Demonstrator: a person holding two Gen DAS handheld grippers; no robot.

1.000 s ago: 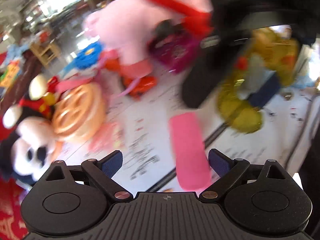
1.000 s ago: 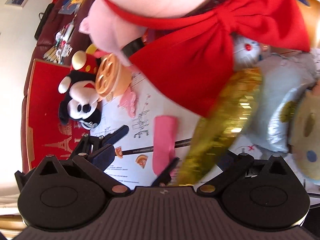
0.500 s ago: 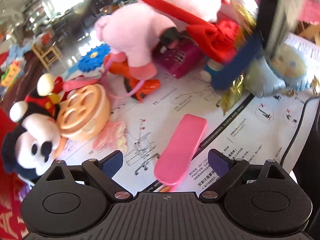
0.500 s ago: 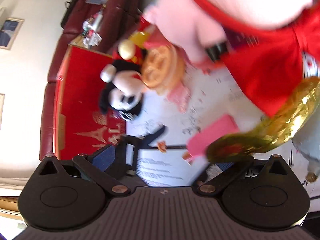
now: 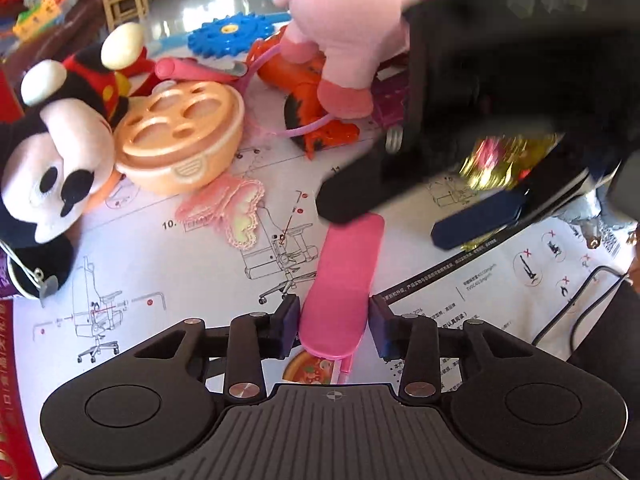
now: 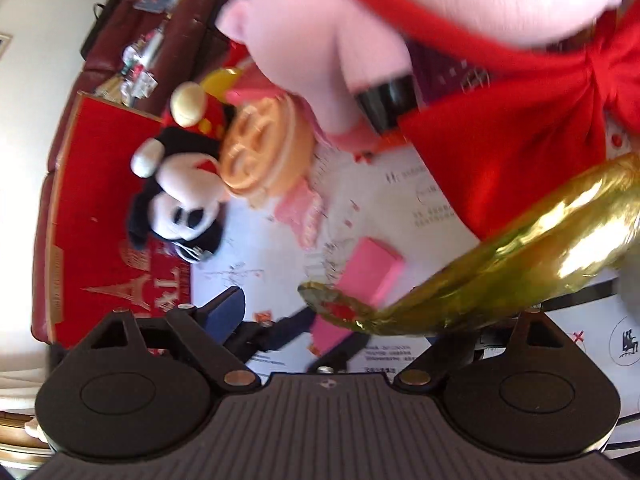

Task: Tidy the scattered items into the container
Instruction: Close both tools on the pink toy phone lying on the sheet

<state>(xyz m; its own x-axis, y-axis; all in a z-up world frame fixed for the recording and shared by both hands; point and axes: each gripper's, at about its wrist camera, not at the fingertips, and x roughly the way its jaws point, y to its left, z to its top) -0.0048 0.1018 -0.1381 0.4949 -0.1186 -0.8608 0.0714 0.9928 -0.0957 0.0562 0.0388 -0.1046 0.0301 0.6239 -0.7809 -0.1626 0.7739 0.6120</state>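
A flat pink case [image 5: 340, 288] lies on the printed white sheet [image 5: 160, 272]. My left gripper [image 5: 333, 326] straddles its near end, fingers close on each side, a small gap showing. The case also shows in the right wrist view [image 6: 368, 272]. My right gripper [image 6: 360, 320] holds a gold foil item [image 6: 520, 264] above the sheet; its left finger [image 6: 224, 308] stands wide and the other is hidden by the foil. The right gripper appears blurred in the left wrist view [image 5: 480, 120], over the case's far end.
A Mickey plush [image 5: 56, 152], an orange toy pot [image 5: 180, 136], a pink lace butterfly [image 5: 228, 212], a blue gear [image 5: 232, 36], an orange toy [image 5: 312, 92] and a pink pig plush [image 5: 352, 28] crowd the far side. A red mat [image 6: 100, 208] lies left. A black cable [image 5: 580, 300] runs right.
My left gripper has moved forward and narrowed around the pink case's near end. The right gripper with the gold foil has swung across above the case.
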